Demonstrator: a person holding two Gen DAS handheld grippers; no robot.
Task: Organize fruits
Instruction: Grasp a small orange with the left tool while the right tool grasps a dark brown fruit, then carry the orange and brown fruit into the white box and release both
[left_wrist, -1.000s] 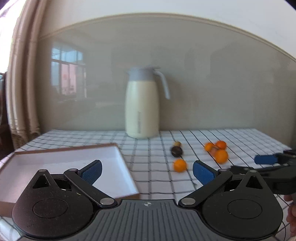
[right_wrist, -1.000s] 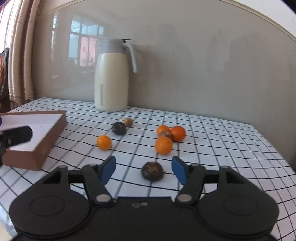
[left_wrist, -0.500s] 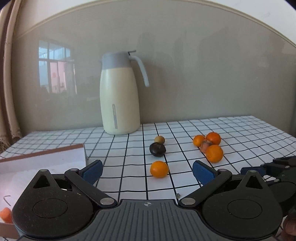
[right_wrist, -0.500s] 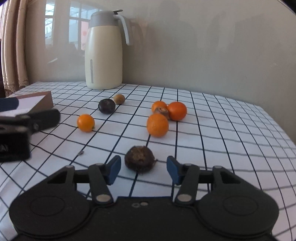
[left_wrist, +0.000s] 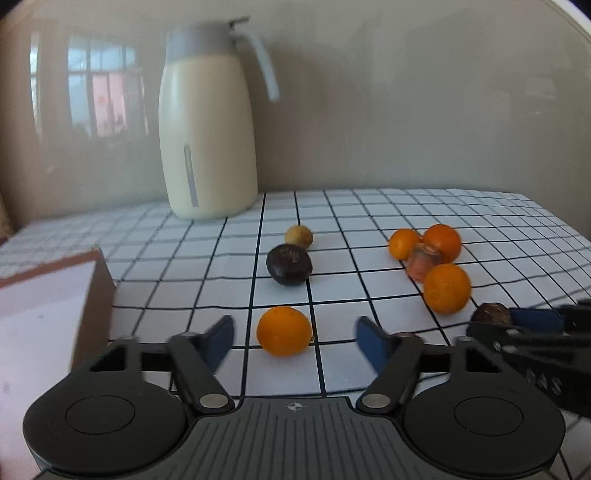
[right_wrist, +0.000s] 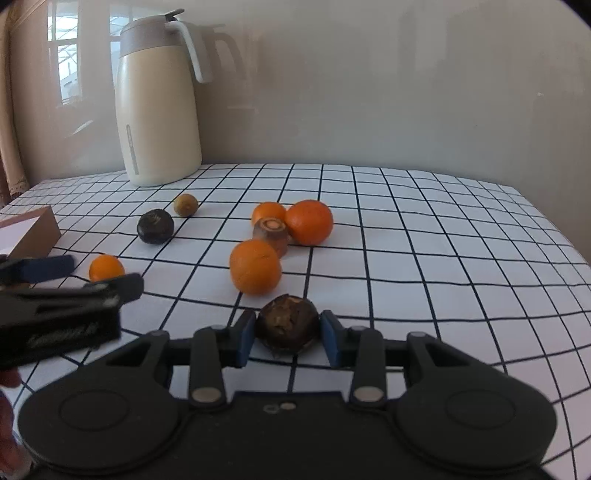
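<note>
On a checked bench (right_wrist: 424, 236), the right tool (right_wrist: 288, 334) has just been closing and now pinches a rough brown fruit (right_wrist: 287, 325) between its blue pads, the fruit resting on the cloth. The left tool (left_wrist: 293, 341), its jaws also just narrowing, stands spread around a small orange (left_wrist: 284, 330) without touching it. Beyond lie a dark round fruit (left_wrist: 289, 264), a small tan fruit (left_wrist: 299, 236) and a cluster of three oranges (left_wrist: 441, 242) around a carrot stub (left_wrist: 423, 260). A cream jug (left_wrist: 207, 125) stands by the wall; a cardboard box (left_wrist: 94, 295) sits left.
</note>
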